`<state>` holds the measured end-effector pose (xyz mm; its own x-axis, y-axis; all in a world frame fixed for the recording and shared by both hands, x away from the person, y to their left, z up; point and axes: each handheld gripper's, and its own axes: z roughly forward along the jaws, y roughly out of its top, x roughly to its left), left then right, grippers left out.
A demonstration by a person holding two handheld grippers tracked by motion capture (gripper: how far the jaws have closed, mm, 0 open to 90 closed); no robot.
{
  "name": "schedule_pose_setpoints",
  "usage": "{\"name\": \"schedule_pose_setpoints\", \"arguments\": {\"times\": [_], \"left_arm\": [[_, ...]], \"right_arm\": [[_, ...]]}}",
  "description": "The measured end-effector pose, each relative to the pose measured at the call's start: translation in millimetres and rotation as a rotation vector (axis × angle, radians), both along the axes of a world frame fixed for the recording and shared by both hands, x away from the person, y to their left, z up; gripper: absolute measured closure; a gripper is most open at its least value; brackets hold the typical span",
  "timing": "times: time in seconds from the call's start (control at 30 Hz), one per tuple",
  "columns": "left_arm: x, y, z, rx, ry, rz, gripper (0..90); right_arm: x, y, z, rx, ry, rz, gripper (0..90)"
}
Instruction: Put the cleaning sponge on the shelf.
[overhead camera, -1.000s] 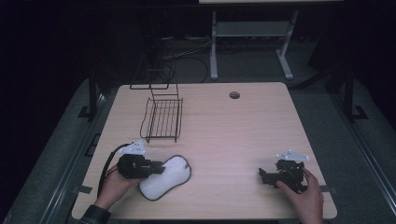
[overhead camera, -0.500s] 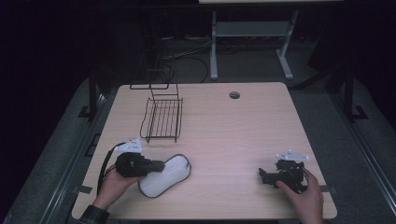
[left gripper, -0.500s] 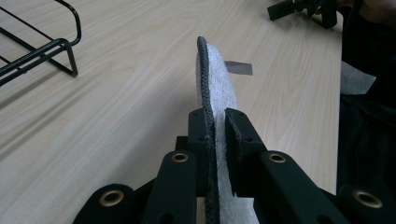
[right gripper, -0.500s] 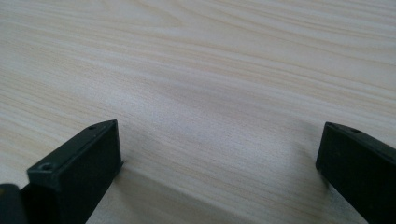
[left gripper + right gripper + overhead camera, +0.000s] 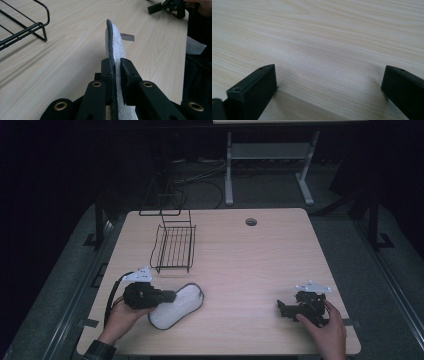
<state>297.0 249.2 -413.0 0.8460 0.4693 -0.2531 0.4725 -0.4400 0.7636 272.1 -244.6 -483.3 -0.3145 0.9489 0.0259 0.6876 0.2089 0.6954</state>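
Note:
A white oval pad with a dark braided rim [image 5: 176, 306] lies at the front left of the wooden table [image 5: 240, 255]. My left gripper [image 5: 169, 296] is shut on its near edge; in the left gripper view the pad [image 5: 115, 45] stands on edge between the two jaws [image 5: 115, 68]. At the front right, my right gripper [image 5: 281, 308] rests low over the tabletop, held by a hand. The right gripper view has its jaws wide apart over bare wood [image 5: 329, 62], nothing between them [image 5: 329, 85].
A black wire rack [image 5: 174, 245] stands at the back left of the table, its corner in the left gripper view [image 5: 25, 27]. A round cable hole [image 5: 251, 222] sits near the far edge. A small grey tape piece [image 5: 127, 37] lies beyond the pad.
The left gripper has shifted slightly and the pad's near edge is now pinched and tilted up. The right gripper has not moved.

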Motion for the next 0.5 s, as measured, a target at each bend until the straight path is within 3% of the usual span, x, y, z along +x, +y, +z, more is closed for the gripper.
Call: {"name": "schedule_pose_setpoints", "arguments": {"times": [0.5], "left_arm": [[-0.2,0.4,13.6,-0.006,-0.038,0.009,82.6]], "right_arm": [[0.0,0.0,0.0,0.0,0.0,0.0,0.0]]}}
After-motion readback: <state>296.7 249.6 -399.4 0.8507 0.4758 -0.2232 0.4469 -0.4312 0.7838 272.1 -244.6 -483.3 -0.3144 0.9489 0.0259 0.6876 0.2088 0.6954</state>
